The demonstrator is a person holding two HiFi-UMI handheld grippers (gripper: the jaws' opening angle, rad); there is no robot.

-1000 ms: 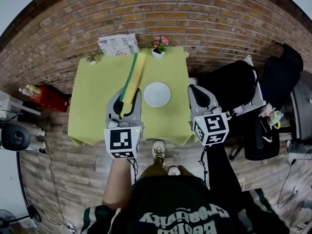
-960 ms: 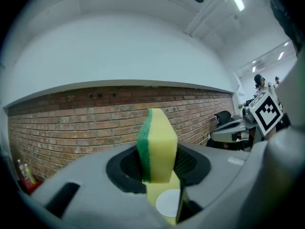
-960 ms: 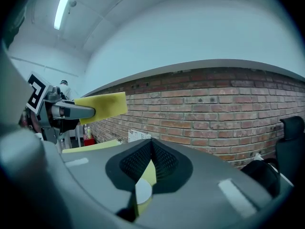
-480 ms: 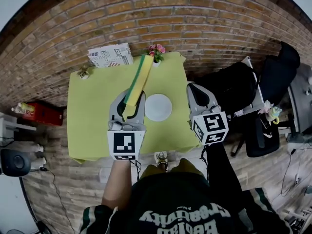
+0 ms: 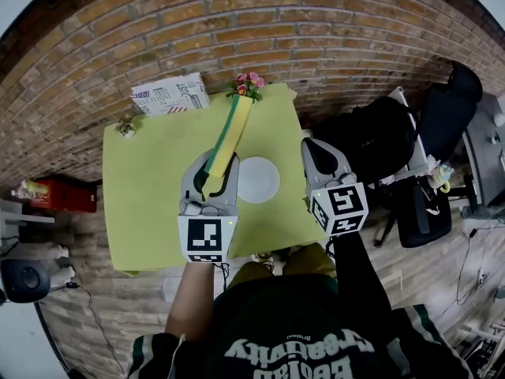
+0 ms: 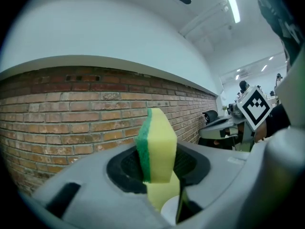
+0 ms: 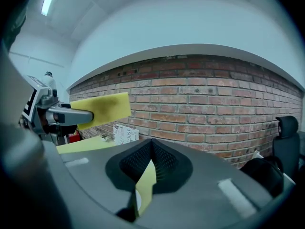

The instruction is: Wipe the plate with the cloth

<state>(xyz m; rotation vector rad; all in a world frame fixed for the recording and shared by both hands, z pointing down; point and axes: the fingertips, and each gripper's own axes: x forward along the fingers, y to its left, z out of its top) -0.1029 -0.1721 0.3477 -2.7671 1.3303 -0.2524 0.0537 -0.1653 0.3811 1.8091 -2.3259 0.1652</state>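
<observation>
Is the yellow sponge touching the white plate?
Apart. The right gripper view shows the sponge held high against the brick wall, well above the table where the plate lies.

We list, off the work itself: a table (image 5: pixel 134 204) under a yellow-green cover. At its far edge stand a print-covered box (image 5: pixel 170 95), a pot of pink flowers (image 5: pixel 248 81) and a small object (image 5: pixel 125 126) we cannot make out — each apart from the others. Brick wall (image 5: pixel 237 22) behind. Red box (image 5: pixel 59 193) on the floor, left; black chair (image 5: pixel 371 144), right.
</observation>
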